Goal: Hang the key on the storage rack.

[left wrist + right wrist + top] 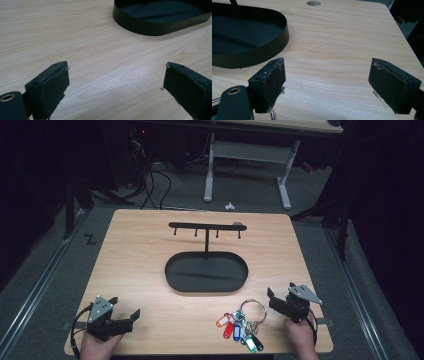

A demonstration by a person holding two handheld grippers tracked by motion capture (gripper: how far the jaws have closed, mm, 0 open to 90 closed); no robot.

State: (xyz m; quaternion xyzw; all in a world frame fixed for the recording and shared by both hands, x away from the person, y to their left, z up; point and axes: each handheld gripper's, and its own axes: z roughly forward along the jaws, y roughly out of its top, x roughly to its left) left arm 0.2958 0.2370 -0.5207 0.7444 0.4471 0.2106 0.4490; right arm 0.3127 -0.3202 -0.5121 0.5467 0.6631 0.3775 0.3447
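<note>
A black key stand rests at the table's middle: an oval tray (206, 271) with an upright post and a crossbar (206, 225) carrying small hooks. A keyring (241, 323) with several coloured tags and a big metal ring lies near the front edge, right of centre. My left gripper (131, 318) hovers open at the front left, nothing between its jaws (117, 66), with the tray's wall (155, 28) ahead to the right. My right gripper (280, 293) stands open just right of the keyring; its jaws (327, 61) frame bare wood, with the tray (262, 53) ahead on the left.
The wooden table (130, 260) has a small round hole (313, 3) near its far edge. Behind the table stand a white desk frame (247, 155) and loose cables (150, 185) on the grey floor. A curve of the keyring's metal ring (272, 115) peeks in by the right gripper's left jaw.
</note>
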